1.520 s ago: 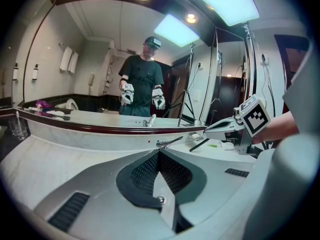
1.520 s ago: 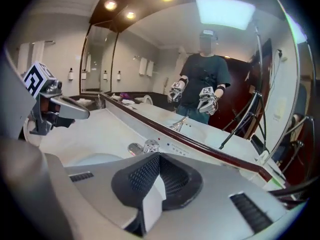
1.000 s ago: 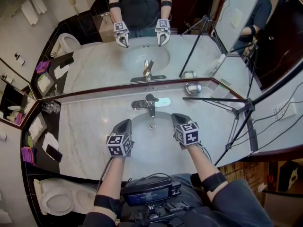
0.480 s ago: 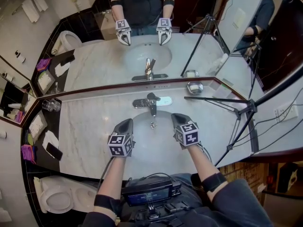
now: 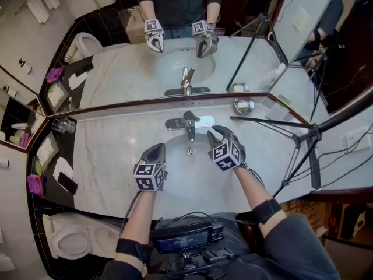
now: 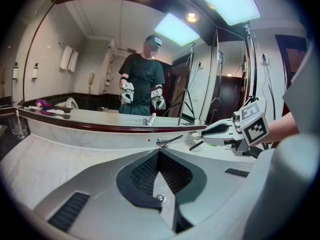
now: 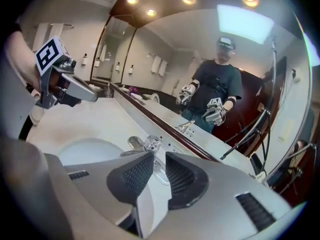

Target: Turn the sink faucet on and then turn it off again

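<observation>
Right tool moved in toward the faucet and rolled. Its jaws have just been opening and nothing is between them yet. Faucet stands at the tabletop's back edge. Left tool clenched, empty, unmoved. Judgement: turn-on grasp imminent.

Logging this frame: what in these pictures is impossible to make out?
Head view: faucet outlet too small to tell whether water runs.
Right gripper view: spout tip hidden behind the right gripper, whose jaws have just been opening, nothing between them.
Left gripper view: the shut left gripper covers most of the faucet.
Head view: items on the dark side shelf too small to identify.
</observation>
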The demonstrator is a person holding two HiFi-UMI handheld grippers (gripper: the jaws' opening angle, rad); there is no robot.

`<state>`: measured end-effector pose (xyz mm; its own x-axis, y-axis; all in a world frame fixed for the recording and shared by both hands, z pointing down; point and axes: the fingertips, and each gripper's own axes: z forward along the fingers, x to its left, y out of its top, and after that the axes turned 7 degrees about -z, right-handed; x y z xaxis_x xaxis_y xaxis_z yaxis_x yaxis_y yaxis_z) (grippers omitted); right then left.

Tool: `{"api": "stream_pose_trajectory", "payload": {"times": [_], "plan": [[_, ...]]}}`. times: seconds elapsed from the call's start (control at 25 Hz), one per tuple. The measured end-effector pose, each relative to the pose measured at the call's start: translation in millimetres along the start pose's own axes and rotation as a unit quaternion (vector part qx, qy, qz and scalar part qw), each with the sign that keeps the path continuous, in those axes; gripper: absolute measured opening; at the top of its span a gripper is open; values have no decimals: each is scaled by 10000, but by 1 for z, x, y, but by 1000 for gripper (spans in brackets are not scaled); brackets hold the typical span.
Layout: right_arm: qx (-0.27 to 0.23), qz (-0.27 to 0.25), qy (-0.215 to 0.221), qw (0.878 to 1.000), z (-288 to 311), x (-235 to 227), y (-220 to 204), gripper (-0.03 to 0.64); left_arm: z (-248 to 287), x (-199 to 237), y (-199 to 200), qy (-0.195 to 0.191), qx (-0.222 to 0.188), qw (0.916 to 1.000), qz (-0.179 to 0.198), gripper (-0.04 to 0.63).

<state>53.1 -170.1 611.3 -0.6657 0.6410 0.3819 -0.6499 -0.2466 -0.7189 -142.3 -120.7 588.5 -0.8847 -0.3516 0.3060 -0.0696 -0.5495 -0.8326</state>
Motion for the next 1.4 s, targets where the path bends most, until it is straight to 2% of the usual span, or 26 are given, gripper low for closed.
{"api": "stream_pose_trajectory", "payload": {"times": [0.16,0.28,0.48,0.64,0.92,1.24,1.4], "plan": [[123,-806,116,9966,19,-2,8,121,1,2,0,21,27,10000,-6,1],[258,-1623,222,9862,33,1,12,162,1,5,1,50,37,10000,-2,1],[405,-3109,327,9490,54,8,18,196,0,9,0,103,52,9999,-12,1],[454,-3758,383,9248,71,10,19,196,1,10,0,130,51,9999,-23,1],[647,-4289,833,8972,93,25,8,195,-1,20,-3,217,68,9997,-87,1],[713,-4573,791,8829,94,30,6,172,4,23,-11,223,126,9995,-191,1],[812,-4540,815,8835,91,32,-4,172,9,17,-10,148,135,9997,-169,1]]}}
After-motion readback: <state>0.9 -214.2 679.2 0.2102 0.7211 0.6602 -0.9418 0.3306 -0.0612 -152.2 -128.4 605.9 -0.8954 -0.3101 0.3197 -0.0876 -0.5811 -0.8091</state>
